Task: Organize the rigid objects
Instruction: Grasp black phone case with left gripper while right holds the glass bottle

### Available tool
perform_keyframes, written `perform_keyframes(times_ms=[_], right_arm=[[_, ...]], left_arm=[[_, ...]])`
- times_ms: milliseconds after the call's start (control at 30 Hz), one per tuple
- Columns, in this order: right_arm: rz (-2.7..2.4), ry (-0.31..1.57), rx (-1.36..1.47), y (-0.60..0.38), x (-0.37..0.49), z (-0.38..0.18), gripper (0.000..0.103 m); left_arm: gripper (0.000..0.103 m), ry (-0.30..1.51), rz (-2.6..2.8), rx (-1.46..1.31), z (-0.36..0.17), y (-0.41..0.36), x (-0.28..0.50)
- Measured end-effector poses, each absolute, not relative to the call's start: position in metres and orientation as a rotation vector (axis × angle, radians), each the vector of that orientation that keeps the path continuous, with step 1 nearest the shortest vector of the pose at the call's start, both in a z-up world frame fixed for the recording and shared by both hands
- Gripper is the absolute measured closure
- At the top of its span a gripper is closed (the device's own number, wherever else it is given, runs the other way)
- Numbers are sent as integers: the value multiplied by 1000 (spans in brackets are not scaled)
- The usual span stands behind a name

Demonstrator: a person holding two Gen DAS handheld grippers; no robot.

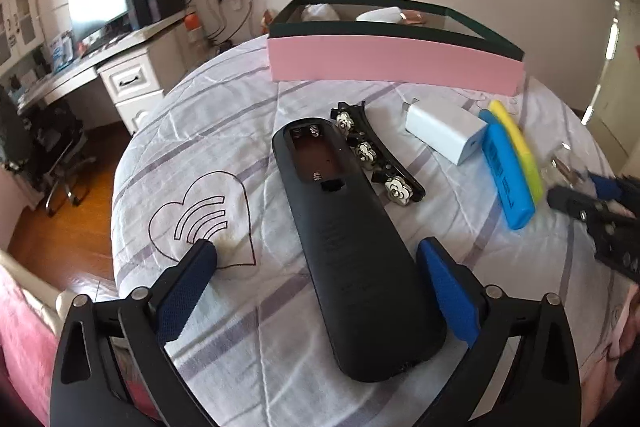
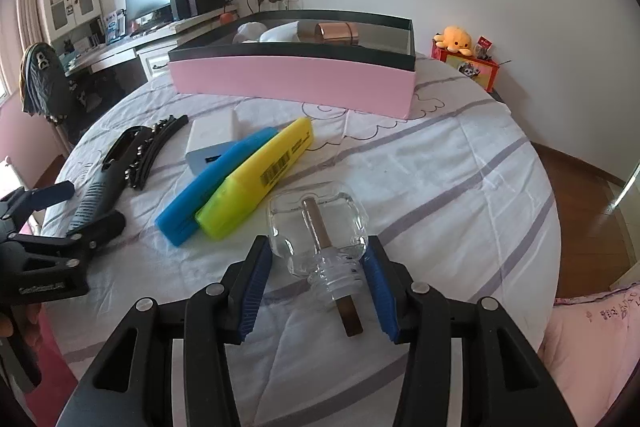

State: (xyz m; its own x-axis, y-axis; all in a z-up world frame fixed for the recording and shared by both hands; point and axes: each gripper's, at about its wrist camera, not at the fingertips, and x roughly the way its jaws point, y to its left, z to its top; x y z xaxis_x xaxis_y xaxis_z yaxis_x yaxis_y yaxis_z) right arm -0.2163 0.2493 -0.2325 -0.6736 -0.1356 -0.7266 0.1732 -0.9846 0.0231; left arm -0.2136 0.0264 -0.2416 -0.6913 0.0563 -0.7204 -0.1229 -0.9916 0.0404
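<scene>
A black remote [image 1: 352, 247], back up with its battery bay uncovered, lies on the bed sheet between the fingers of my open left gripper [image 1: 320, 255]; the fingers stand apart from it. A clear glass bottle [image 2: 318, 231] with a stick inside lies between the fingers of my right gripper [image 2: 318, 247], which is open around its neck; whether the pads touch it is unclear. A black flowered hair clip [image 1: 372, 151], a white charger [image 1: 446, 135], a blue highlighter [image 2: 216, 181] and a yellow highlighter [image 2: 258, 179] lie between them. A pink box [image 2: 296, 77] stands behind.
The pink box holds a copper cylinder [image 2: 336, 31] and white items. The bed drops off to wooden floor [image 2: 584, 195] on the right. A desk with a monitor [image 1: 100, 5] and a chair stand at the left. A toy and red box [image 2: 466, 61] sit at the far right.
</scene>
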Motion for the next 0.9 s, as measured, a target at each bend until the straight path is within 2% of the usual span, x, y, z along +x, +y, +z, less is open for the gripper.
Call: perform_keyframes(times_ms=[33, 167, 233, 333, 567, 733, 867, 900], right_arm=[[-2734, 70, 1172, 250, -218, -232, 54], [-2734, 79, 1169, 250, -224, -233, 53], [-2735, 94, 1163, 249, -227, -234, 46], [-2735, 100, 1157, 248, -228, -236, 40], [-2735, 73, 1147, 250, -231, -240, 34], [-2717, 82, 1163, 249, -233, -240, 32], [-2721, 87, 1146, 249, -230, -240, 33], [-2735, 100, 1139, 248, -228, -239, 40]], left_arm=[[22, 130, 2797, -1158, -239, 26, -211], [32, 187, 2754, -1129, -239, 29, -211], [38, 188, 2737, -1125, -237, 29, -211], [41, 217, 2731, -1125, -235, 28, -210], [39, 205, 2759, -1140, -236, 23, -213], [48, 238, 2759, -1099, -237, 30, -214], [48, 261, 2770, -1081, -238, 34, -216], [48, 259, 2772, -1075, -238, 34, -216]])
